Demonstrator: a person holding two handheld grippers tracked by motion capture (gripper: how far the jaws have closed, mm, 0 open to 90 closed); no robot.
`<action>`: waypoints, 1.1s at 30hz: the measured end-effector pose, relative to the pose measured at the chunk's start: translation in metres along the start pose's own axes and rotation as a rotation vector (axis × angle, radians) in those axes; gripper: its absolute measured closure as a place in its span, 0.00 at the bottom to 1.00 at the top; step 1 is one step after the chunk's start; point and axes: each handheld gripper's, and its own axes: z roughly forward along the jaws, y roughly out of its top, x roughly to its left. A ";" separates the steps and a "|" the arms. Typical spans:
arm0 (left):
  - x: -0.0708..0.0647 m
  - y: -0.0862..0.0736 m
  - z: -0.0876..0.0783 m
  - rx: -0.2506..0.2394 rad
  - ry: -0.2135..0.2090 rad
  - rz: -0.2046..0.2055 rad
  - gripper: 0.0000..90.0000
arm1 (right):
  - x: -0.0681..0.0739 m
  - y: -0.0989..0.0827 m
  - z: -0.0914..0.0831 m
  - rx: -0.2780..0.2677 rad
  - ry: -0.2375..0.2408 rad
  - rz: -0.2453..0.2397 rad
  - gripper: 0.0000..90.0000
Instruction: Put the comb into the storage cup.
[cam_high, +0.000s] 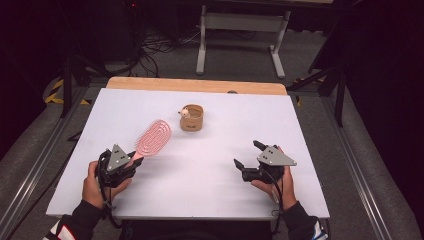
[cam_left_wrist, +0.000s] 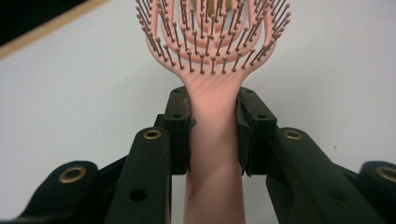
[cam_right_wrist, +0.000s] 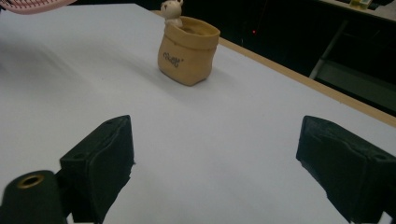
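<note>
A pink vented hairbrush (cam_high: 152, 138) is held by its handle in my left gripper (cam_high: 131, 161), whose jaws are shut on the handle (cam_left_wrist: 215, 140) just below the bristled head (cam_left_wrist: 212, 32). The brush head points up and away toward the table's middle, lifted off the white surface. A tan sack-shaped pot (cam_high: 192, 118) with a small white bear figure (cam_right_wrist: 172, 11) at its rim stands upright near the table's middle back. My right gripper (cam_high: 248, 155) rests low at the front right, jaws wide open with nothing between them (cam_right_wrist: 215, 158), facing the pot (cam_right_wrist: 187, 51).
The white table top (cam_high: 210, 175) has a wooden strip (cam_high: 195, 85) along its far edge. Behind it stand a grey table frame (cam_high: 242, 35) and cables on the floor. Metal rails run along both sides of the table.
</note>
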 end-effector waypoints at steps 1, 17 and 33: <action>-0.001 0.003 0.000 -0.022 0.001 0.006 0.77 | 0.000 0.002 0.001 -0.009 0.002 0.002 0.13; -0.023 0.030 0.018 -0.219 -0.020 0.022 0.77 | 0.013 0.038 0.017 -0.108 0.072 0.050 0.08; -0.054 0.040 0.031 -0.286 -0.057 0.069 0.77 | 0.033 0.075 0.045 -0.171 0.215 0.162 0.08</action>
